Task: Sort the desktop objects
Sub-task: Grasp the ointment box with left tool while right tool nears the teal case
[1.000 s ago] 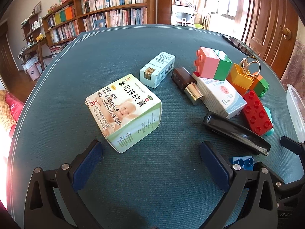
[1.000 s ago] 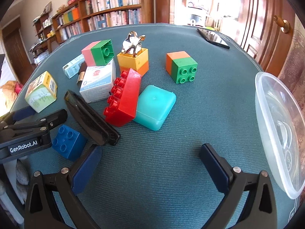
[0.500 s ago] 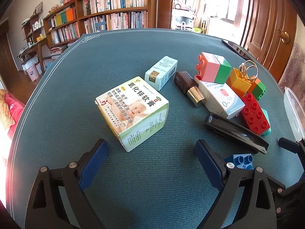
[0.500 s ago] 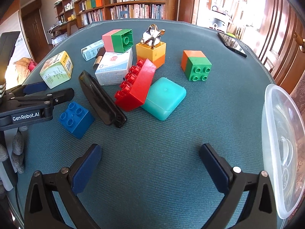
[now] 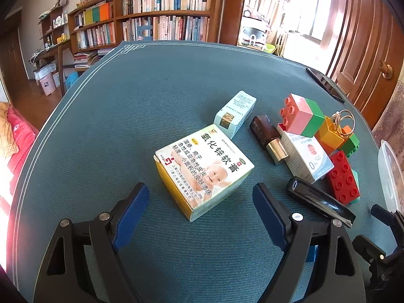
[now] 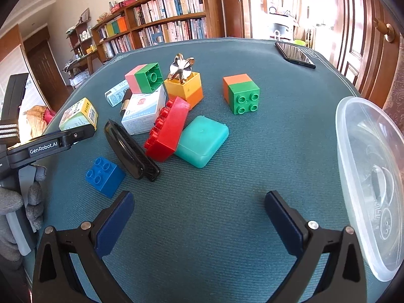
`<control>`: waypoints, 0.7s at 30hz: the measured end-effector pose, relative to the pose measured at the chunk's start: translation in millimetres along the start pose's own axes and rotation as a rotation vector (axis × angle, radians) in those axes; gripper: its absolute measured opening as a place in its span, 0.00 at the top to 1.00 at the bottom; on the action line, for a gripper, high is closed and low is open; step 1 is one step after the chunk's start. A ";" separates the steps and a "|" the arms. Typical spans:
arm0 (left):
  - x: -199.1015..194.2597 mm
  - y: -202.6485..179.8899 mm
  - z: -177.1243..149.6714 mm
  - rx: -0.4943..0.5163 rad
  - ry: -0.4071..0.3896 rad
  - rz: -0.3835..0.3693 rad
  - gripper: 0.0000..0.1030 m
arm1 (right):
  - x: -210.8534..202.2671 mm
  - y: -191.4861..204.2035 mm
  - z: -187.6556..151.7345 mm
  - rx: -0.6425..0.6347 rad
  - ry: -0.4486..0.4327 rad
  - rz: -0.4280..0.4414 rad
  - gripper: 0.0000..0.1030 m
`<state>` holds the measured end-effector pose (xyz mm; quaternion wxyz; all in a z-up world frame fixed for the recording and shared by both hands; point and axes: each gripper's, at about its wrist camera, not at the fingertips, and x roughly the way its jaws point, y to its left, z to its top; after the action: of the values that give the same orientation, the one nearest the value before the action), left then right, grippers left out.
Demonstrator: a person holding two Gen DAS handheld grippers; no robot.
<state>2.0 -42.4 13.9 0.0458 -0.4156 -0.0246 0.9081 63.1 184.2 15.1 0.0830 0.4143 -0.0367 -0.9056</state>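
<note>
My left gripper (image 5: 199,202) is open, its blue pads flanking the near corner of a white and yellow ointment box (image 5: 204,168). Beyond the box lie a pale carton (image 5: 234,112), a brown lipstick (image 5: 269,136), a baby-cream box (image 5: 306,159), a black clip case (image 5: 319,203) and stacked toy bricks. My right gripper (image 6: 199,213) is open over bare cloth, short of the teal case (image 6: 202,140), the red brick (image 6: 168,128) and the blue brick (image 6: 104,175). An orange and green brick (image 6: 242,94) stands apart to the right.
A clear plastic container (image 6: 371,176) lies at the right edge of the table (image 6: 227,227). A black phone (image 6: 294,55) rests at the far edge. A gloved hand (image 6: 17,202) holds the left gripper's handle at the left. Bookshelves and wooden doors stand behind.
The left gripper has advanced toward the ointment box, whose corner now sits between its pads. The right gripper has risen and tilted, showing more of the room, still open.
</note>
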 end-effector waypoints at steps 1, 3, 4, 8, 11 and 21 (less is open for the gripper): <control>-0.3 0.9 3.0 0.000 -0.003 0.001 0.15 | -0.4 -0.7 -0.3 0.010 -0.001 0.002 0.00; -0.9 -2.0 8.3 0.004 -0.005 0.003 0.15 | 1.5 -9.3 6.7 0.027 0.008 0.004 0.00; 0.5 -2.4 11.1 0.004 -0.005 0.004 0.15 | 2.1 -11.3 8.1 0.033 0.014 0.002 0.01; 7.6 -9.0 13.0 -0.014 0.005 -0.003 0.15 | 3.5 -9.0 13.0 0.031 0.010 -0.028 0.04; 13.5 -6.1 9.4 -0.014 0.005 0.011 0.15 | 6.8 -2.7 17.6 0.012 0.006 -0.080 0.13; 5.7 5.4 2.2 -0.042 -0.042 0.036 0.34 | -11.7 -10.0 22.4 0.076 -0.056 -0.040 0.28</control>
<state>-3.7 -47.1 10.6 0.0204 -0.3977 -0.0370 0.9166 52.4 196.1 37.1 0.0479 0.3923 -0.0648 -0.9163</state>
